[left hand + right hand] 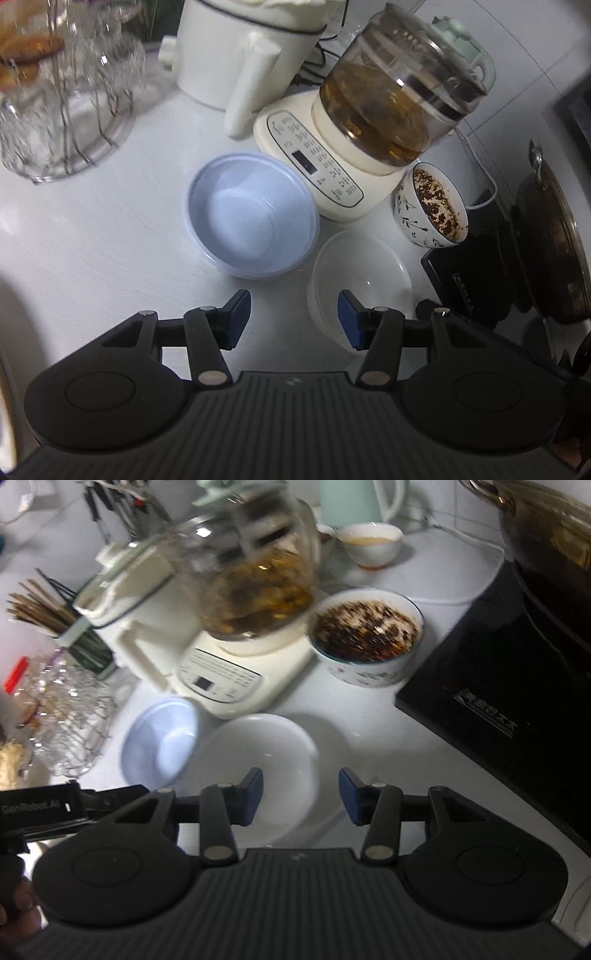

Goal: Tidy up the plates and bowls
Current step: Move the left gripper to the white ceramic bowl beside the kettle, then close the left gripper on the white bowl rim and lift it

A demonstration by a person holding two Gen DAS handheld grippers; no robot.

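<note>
L gripper (294,319) tilted down, jaws apart, empty; blue bowl (251,218) just ahead. R gripper (301,796) same pose, jaws apart over white bowl (258,771), not clamped.

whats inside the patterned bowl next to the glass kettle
The patterned bowl holds a pale filling topped with dark reddish-brown flakes, nearly up to the rim. That layer covers whatever lies beneath, so the bowl's bottom cannot be seen.
</note>
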